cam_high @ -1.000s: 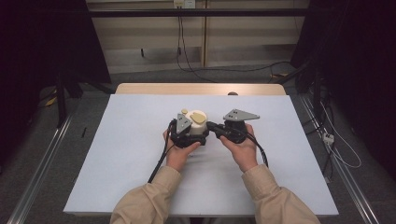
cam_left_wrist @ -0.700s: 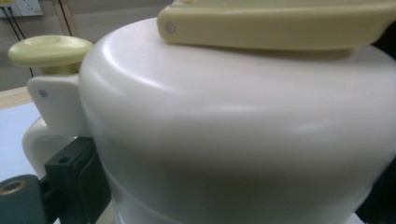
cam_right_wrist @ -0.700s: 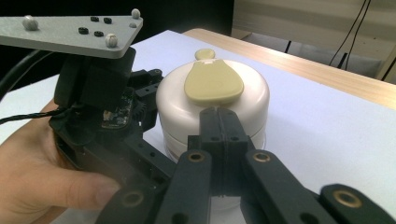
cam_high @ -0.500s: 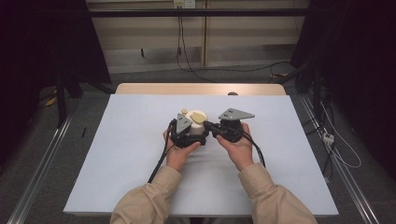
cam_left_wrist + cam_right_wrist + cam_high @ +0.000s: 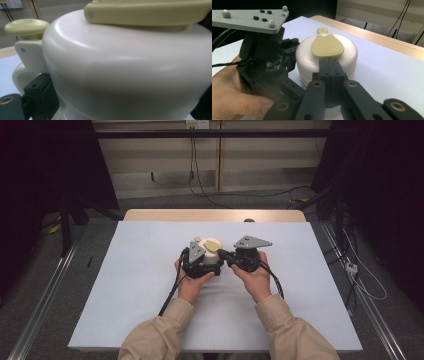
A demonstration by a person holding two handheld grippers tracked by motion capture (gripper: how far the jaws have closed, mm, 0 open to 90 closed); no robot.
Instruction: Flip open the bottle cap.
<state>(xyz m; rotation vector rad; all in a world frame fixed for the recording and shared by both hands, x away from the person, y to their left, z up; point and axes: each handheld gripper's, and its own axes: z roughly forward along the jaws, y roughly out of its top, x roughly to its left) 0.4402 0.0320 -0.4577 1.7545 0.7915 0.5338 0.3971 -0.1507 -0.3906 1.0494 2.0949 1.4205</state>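
Two grippers met at the middle of the white table (image 5: 125, 285), both crowded around a squat cream jar (image 5: 210, 255) with a pale yellow flip lid (image 5: 327, 46). The left gripper (image 5: 200, 265) sat against the jar's near-left side with its jaws spread around the body; one black jaw showed at the lower left of the left gripper view, just under the jar's cream handle (image 5: 21, 72), and whether its pads actually pressed the wall could not be told from there. A yellow button knob (image 5: 26, 27) stood on the post above that handle. The right gripper (image 5: 331, 68) came in from the jar's right, its two black jaws pressed flat together with nothing between them, their tips lying against the jar's shoulder just below the lid's rim. The left hand (image 5: 234, 100) and the left gripper's grey three-cornered plate (image 5: 249, 17) blocked much of the jar's flank in the right gripper view, and black cables (image 5: 170, 295) trailed back toward the person's tan sleeves (image 5: 155, 335). Beyond the white sheet ran a bare wooden table edge (image 5: 215, 215), with a small dark round object (image 5: 249, 220) resting on it, well apart from the jar. Loose wires (image 5: 215, 190) lay on the floor behind.
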